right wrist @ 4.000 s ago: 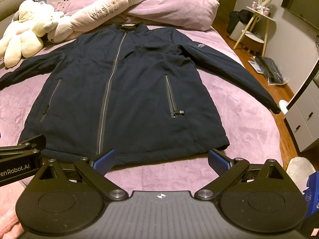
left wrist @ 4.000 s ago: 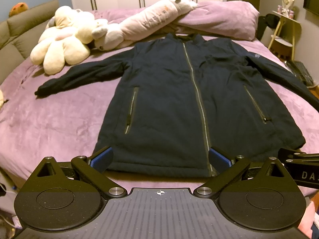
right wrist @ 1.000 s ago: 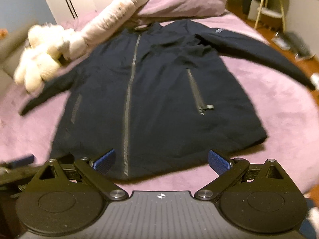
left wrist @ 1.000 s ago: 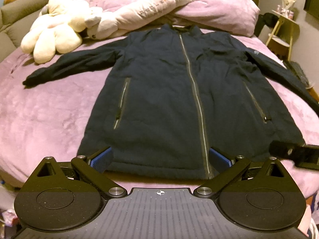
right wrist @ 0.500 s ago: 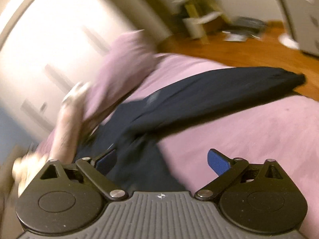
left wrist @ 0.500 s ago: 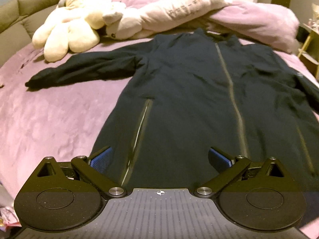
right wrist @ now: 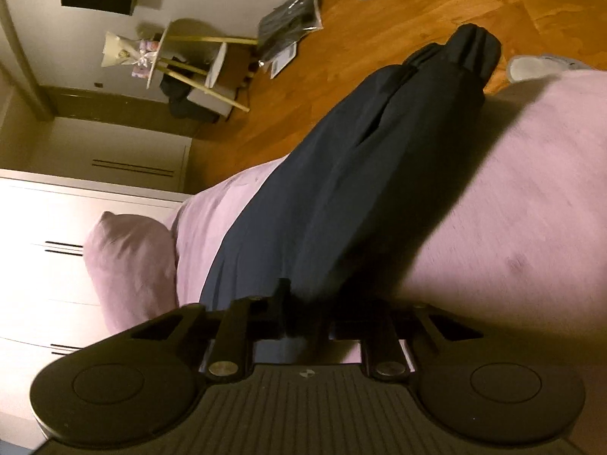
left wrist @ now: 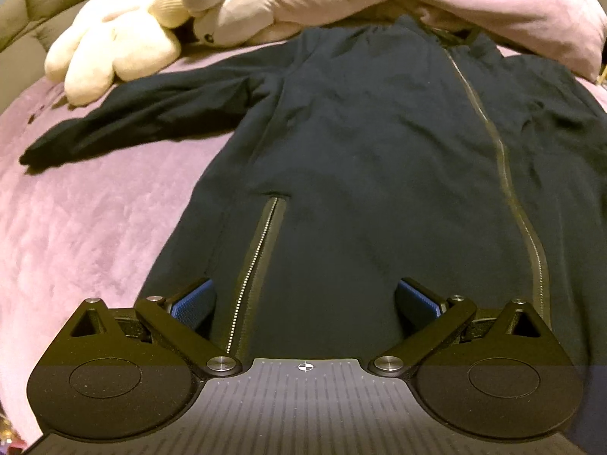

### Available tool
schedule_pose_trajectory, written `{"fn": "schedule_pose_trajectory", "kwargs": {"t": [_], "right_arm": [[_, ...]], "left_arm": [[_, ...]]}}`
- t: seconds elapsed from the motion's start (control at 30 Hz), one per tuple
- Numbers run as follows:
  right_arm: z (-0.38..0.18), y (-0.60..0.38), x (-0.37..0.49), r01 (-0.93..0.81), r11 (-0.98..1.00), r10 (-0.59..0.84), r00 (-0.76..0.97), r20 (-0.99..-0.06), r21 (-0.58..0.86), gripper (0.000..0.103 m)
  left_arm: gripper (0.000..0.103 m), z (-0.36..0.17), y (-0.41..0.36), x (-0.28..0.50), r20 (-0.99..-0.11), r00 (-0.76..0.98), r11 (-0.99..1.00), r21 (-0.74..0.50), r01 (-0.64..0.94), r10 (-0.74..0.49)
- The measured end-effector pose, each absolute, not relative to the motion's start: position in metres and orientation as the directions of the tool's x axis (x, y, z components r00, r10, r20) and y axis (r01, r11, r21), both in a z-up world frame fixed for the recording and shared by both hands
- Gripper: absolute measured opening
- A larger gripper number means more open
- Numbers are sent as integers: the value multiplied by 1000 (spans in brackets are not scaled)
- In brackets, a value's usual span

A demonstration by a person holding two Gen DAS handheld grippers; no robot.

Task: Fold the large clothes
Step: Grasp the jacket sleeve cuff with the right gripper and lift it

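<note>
Right gripper point(right wrist: 303, 326) has just pinched shut on the jacket's sleeve point(right wrist: 341, 174), ready to fold it inward; left gripper point(left wrist: 303, 299) hovers wide above the jacket point(left wrist: 379, 159), spread flat on the bed point(left wrist: 95, 208).

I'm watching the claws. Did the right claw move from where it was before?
Yes. The right claw left the jacket's bottom edge and went across to its sleeve near the floor-side edge of the bed. Its jaws have just been closing, with sleeve cloth between them.
</note>
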State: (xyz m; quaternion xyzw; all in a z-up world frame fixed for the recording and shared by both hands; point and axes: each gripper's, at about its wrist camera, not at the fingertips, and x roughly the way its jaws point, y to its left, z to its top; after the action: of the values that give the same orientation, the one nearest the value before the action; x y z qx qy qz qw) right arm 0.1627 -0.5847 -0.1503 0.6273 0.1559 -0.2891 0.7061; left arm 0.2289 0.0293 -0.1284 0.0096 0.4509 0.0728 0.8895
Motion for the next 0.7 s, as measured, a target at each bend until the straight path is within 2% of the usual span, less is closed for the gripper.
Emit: {"fn": "schedule_pose_trajectory", "kwargs": {"t": [0.07,0.17,0.3,0.43,0.5,0.57,0.67,0.7], "right_arm": [[-138,-582,176,660,124,-229,746,-625,741,12],[-101,-563,193,751,317,-342,660,-669,579,10],[-42,-512,227,734,567,-477,663,-577,374,8],[2,-413,271,520,842,-403,785,-471,145,8],[6,-350,289,334,942,-287,847,-448,27,8],[-7,-292,303,137,986,-168,859,-483,-98,12],[-55,-217,309,-129,950,-75,789,-610,-283,32],[-68,-206,306,-173,938,-64,765,-641,-301,34]], "left_arm": [[103,-129,33,230,-800,587,991,67,-117,124],[103,-131,42,233,-814,576,994,21,-112,82],[103,-133,53,235,-825,564,993,-40,-108,28],[103,-132,56,231,-817,577,997,-52,-55,-11],[103,-131,61,228,-808,588,994,-90,-54,-42],[103,-126,72,228,-798,595,983,-170,-73,-93],[103,-114,86,234,-777,603,948,-301,-101,-182],[103,-110,90,237,-765,609,936,-336,-104,-207]]}}
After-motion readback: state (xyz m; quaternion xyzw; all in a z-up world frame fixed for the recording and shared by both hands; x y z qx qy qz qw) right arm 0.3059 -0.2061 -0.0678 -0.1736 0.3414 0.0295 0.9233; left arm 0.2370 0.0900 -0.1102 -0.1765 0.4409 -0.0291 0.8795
